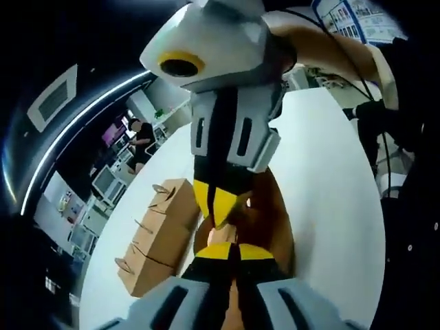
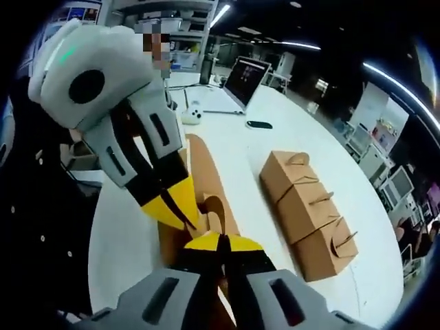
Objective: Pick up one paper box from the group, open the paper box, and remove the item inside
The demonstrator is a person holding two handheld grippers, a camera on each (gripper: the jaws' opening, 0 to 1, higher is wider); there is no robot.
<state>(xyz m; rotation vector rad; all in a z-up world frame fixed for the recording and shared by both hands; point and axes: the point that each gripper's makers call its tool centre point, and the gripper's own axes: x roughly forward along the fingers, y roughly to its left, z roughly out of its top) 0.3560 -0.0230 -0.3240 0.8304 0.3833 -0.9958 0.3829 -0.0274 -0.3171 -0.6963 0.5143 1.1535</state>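
The round white bench spreads across the middle of the right gripper view and runs up the centre and right of the left gripper view. On it stands a row of three brown paper boxes with curled handle tabs, set end to end; they sit right of centre in the right gripper view and at lower left in the left gripper view.

Apart from that row, one brown paper box is held up between the two claws, at centre in the right gripper view and at lower centre in the left gripper view.

The right claw, with its yellow tips pressed together, is closed on that box's top flap at the lower centre of its own view; it reaches down from the top in the left gripper view. The left claw is likewise closed on the same box at the bottom of its view, and enters the right gripper view from the upper left.

At the far side of the bench, in the upper middle of the right gripper view, stands an open silver laptop, with a flat black phone-like object just below it.
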